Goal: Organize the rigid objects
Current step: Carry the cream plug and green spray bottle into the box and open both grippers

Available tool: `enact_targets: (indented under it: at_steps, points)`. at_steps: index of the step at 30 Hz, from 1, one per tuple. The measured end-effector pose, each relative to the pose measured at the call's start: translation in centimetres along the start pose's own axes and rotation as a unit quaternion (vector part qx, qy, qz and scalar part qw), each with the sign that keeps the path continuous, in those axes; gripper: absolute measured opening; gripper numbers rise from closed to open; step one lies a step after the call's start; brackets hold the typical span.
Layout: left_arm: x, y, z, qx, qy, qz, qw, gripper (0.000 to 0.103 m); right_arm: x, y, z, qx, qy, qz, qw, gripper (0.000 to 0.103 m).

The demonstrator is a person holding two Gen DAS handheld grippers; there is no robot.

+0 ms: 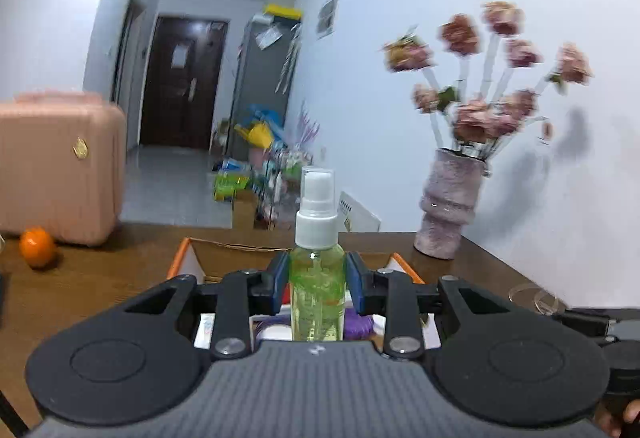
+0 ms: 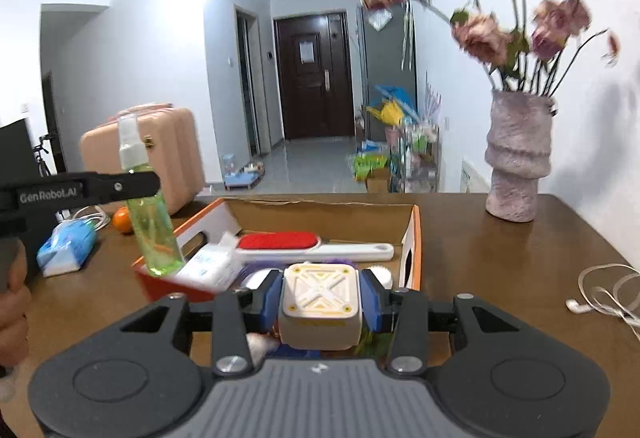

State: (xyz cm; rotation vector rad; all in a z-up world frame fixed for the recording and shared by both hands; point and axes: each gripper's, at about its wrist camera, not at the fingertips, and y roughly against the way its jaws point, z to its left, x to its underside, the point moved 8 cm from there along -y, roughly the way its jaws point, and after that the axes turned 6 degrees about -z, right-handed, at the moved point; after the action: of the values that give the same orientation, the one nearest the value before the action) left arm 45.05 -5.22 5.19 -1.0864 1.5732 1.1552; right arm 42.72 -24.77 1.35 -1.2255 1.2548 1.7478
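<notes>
Here, the left gripper [image 1: 317, 280] pinches a green spray bottle [image 1: 318, 290] upright above the near-left corner of an open cardboard box [image 2: 416, 238] on a wooden table [image 2: 500, 258]. The right gripper [image 2: 320, 302] clamps a white cube [image 2: 320, 304] just over the box, where a red lint brush [image 2: 312, 243] and a tissue pack [image 2: 212, 264] lie.

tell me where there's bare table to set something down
Bare wood lies right of the cardboard box, between the vase and the earphones. The box is crowded; the left side holds a tissue pack and orange.
</notes>
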Motion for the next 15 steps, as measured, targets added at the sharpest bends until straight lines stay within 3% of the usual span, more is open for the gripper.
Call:
enact_targets:
  at_steps: [4,7,9,15]
  points:
    - [2.3,-6.6,0.5,0.01,0.017,0.039,0.9991,0.031,-1.3,-6.9,-1.9,-0.003,-0.013,0.046,0.999,0.041]
    - [4.9,-9.7,0.9,0.004,0.013,0.065,0.9978,0.031,-0.3,-11.3,-2.4,0.019,0.018,0.082,0.996,0.041]
    - [6.6,-10.6,1.1,0.013,0.007,0.084,0.9964,0.031,0.8,-13.6,-2.4,0.035,0.05,0.099,0.993,0.041]
    - [7.4,-10.3,0.8,0.026,-0.059,0.065,0.9958,0.032,4.0,-16.8,-2.2,0.038,0.073,0.133,0.988,0.04]
